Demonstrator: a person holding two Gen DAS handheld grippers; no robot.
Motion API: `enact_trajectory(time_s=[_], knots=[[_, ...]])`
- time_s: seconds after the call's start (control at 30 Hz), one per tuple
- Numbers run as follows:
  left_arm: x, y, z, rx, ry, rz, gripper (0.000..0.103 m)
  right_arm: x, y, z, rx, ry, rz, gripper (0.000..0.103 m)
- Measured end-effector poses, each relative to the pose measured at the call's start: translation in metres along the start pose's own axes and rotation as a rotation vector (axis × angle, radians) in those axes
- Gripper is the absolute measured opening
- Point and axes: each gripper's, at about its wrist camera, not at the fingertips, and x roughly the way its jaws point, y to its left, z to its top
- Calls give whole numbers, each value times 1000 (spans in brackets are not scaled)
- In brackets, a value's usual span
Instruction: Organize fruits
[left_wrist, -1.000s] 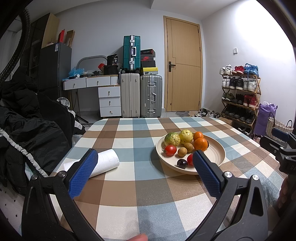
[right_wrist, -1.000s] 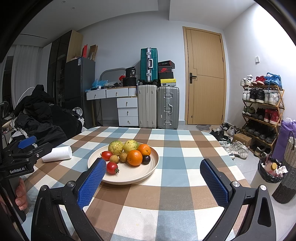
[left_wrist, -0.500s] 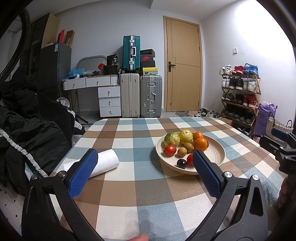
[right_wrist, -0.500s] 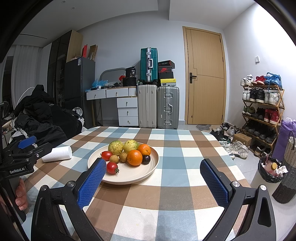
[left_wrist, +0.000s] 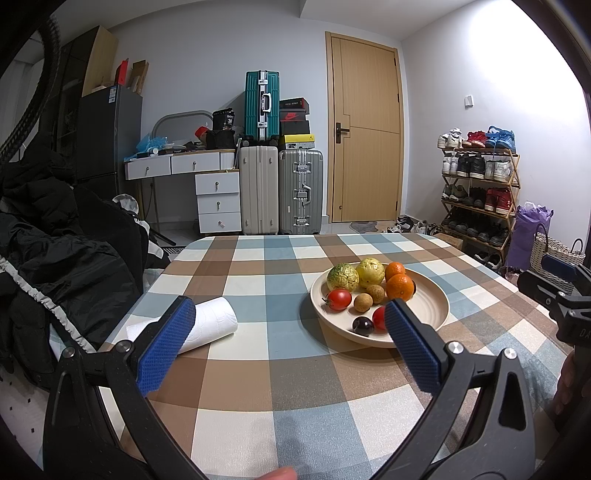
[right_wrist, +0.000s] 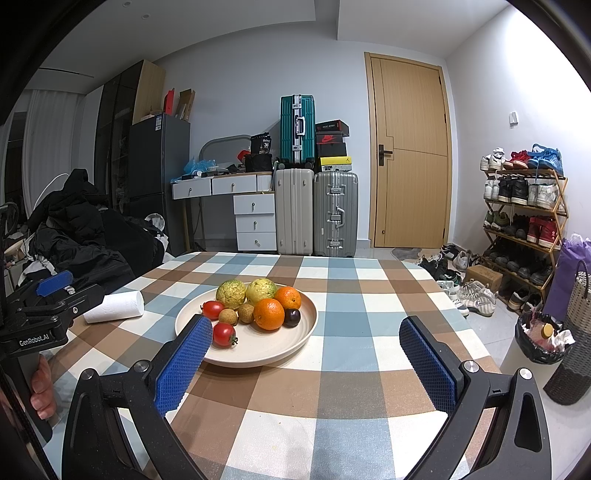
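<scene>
Readable text first: "GenRobot.AI" on the body of my left claw, seen only from the right wrist view at its left edge, with a hand on its grip. A black bag on the desk has "36" on it. A red swoosh logo shows on a shoe box stacked by the teal suitcase; a yellow box under it has a jumping-figure logo. Other small print is too blurred to read.

Both claws are apart and hold nothing. Left claw hovers over the checked tabletop, plate just ahead to its right. Right claw hovers with the plate ahead to its left.

Fruit is all on the plate, near the tabletop middle: two yellow-green bumpy fruits at the back, two oranges, two red tomatoes, two small brown round fruits, one dark plum.

Left view only: the plum sits at the front rim beside a tomato half hidden by my right pad; the right claw pokes in at the right edge. Right view only: a trash bin with a black liner on the floor. Paper towel roll lies on its side left of the plate, apart from it, in both views.
</scene>
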Motion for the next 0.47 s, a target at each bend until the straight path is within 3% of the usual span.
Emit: enact_trajectory(time_s=[0.47], knots=[[1, 0, -1, -2, 3, -3, 102, 0, 0, 0, 0, 0, 0, 103]])
